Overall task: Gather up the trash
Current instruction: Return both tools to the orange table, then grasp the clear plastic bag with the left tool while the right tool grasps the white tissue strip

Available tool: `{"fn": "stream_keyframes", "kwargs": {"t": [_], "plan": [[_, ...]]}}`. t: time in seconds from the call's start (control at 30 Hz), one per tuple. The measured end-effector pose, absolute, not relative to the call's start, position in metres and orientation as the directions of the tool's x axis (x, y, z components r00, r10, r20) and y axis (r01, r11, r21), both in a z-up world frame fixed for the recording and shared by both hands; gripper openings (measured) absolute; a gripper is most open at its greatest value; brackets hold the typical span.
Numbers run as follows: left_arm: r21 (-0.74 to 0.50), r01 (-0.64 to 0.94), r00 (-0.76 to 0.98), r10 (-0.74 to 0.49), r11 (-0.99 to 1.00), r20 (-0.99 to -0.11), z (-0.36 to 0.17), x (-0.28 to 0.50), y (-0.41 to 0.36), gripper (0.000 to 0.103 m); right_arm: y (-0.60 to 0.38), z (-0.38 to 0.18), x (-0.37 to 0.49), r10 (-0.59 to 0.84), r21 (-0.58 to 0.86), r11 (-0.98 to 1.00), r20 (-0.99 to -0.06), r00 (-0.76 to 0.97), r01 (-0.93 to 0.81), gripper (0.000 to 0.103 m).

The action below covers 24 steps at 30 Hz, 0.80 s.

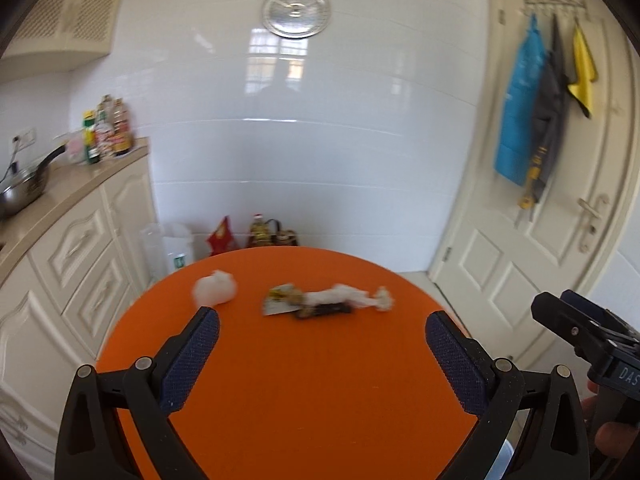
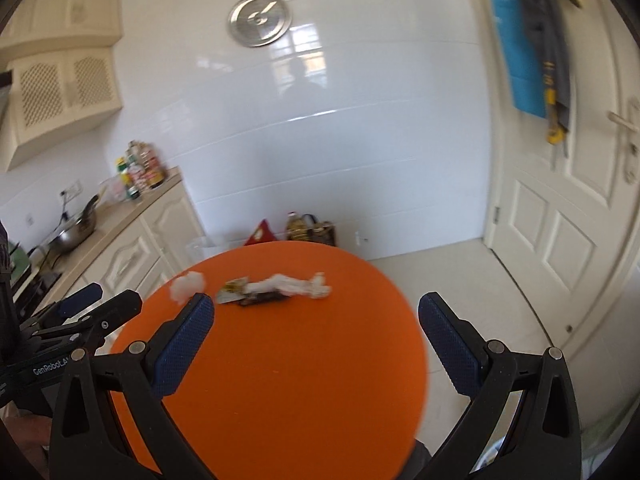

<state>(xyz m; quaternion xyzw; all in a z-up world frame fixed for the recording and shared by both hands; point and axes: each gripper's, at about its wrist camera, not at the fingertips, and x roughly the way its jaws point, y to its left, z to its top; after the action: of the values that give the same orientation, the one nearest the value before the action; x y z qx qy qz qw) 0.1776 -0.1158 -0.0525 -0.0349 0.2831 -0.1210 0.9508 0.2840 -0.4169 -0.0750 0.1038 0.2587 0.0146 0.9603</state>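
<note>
A round orange table (image 1: 304, 380) holds trash at its far side: a crumpled white tissue ball (image 1: 214, 290), a yellow-printed wrapper (image 1: 282, 299), a dark snack wrapper (image 1: 326, 311) and a twisted white tissue (image 1: 348, 298). My left gripper (image 1: 322, 330) is open and empty above the table, short of the trash. In the right wrist view the same tissue ball (image 2: 186, 286), wrappers (image 2: 256, 298) and twisted tissue (image 2: 296, 286) lie ahead on the table (image 2: 280, 380). My right gripper (image 2: 316, 318) is open and empty over the table's right part.
Cream cabinets with a counter (image 1: 72, 184), a pan (image 1: 24, 190) and bottles (image 1: 106, 132) stand at the left. Bags and an oil bottle (image 1: 264, 232) sit on the floor behind the table. A white door (image 1: 560, 200) with hanging cloths is at the right.
</note>
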Motion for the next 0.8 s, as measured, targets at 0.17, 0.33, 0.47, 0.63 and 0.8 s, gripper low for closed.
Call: {"fn": "stream_keyframes", "kwargs": {"t": [0.17,0.33,0.47,0.63,0.8], "plan": [[-0.143,0.113,0.824,-0.173,0.983,-0.540,-0.052,0.156,-0.081,0.102,-0.373,-0.083,0.314,0.152,0.174,0.982,-0.512,0.845,-0.072,0.103],[-0.149,0.070,0.809,-0.143,0.986,-0.570,-0.058,0.159,-0.076,0.102,-0.362,-0.101,0.341,0.174,0.157,0.982,-0.553,0.814,-0.104,0.103],[-0.143,0.059,0.789,-0.134,0.988,-0.600,-0.064,0.184,-0.092,0.102,-0.368,-0.121,0.372,0.159,0.142,0.986,-0.603,0.782,-0.090,0.103],[-0.129,0.051,0.758,-0.123,0.990,-0.640,-0.074,0.238,-0.112,0.102,-0.381,-0.153,0.421,0.165,0.146,0.985,-0.670,0.724,-0.090,0.103],[-0.088,0.048,0.726,-0.096,0.995,-0.681,-0.089,0.311,-0.128,0.102,-0.381,-0.180,0.471,0.205,0.153,0.979,-0.711,0.672,-0.137,0.103]]}}
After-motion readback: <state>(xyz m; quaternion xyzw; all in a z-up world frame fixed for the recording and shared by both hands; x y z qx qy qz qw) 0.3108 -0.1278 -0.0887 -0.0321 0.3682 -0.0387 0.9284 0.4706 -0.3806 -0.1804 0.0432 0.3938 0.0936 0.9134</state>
